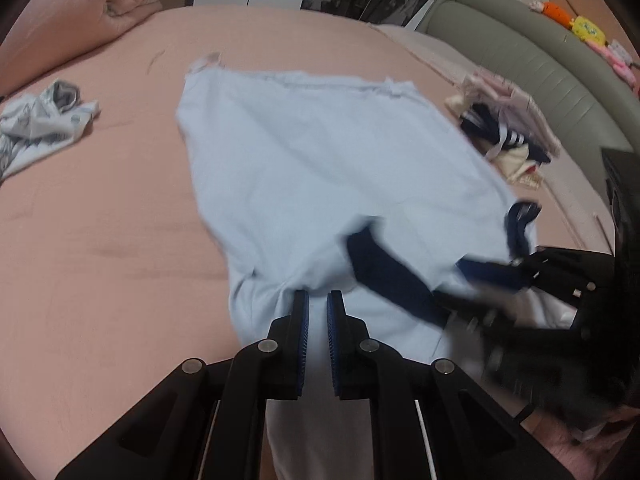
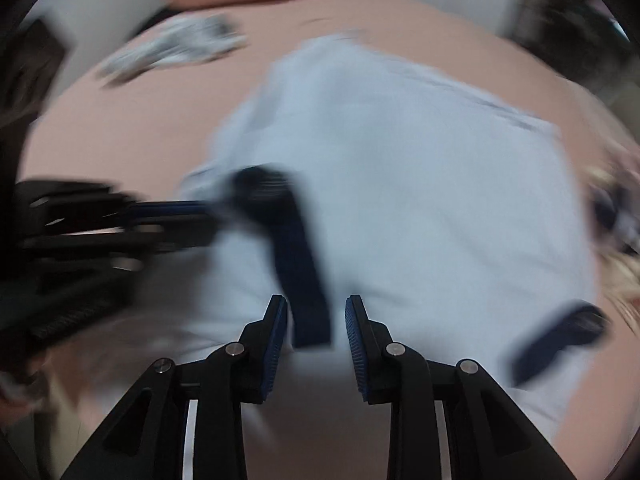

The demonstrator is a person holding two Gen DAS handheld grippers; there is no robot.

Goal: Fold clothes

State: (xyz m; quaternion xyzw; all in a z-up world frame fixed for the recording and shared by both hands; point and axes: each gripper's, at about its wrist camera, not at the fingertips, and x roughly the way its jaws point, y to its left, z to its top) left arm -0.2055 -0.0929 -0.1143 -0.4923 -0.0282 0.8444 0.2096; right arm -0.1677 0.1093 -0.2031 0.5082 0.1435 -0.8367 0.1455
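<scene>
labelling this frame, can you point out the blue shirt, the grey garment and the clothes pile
blue shirt (image 1: 320, 152): left wrist view, middle of its flat body
grey garment (image 1: 44, 120): left wrist view, centre of the crumpled heap
clothes pile (image 1: 504, 128): left wrist view, dark striped piece in the stack

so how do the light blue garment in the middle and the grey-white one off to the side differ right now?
The light blue garment lies spread mostly flat mid-bed; the grey-white garment sits crumpled near the edge. The blue one looks far bigger and plain with dark navy trim; the other looks patterned. The left gripper pinches the blue one; nothing touches the other. Both rest on the pink bed.
</scene>
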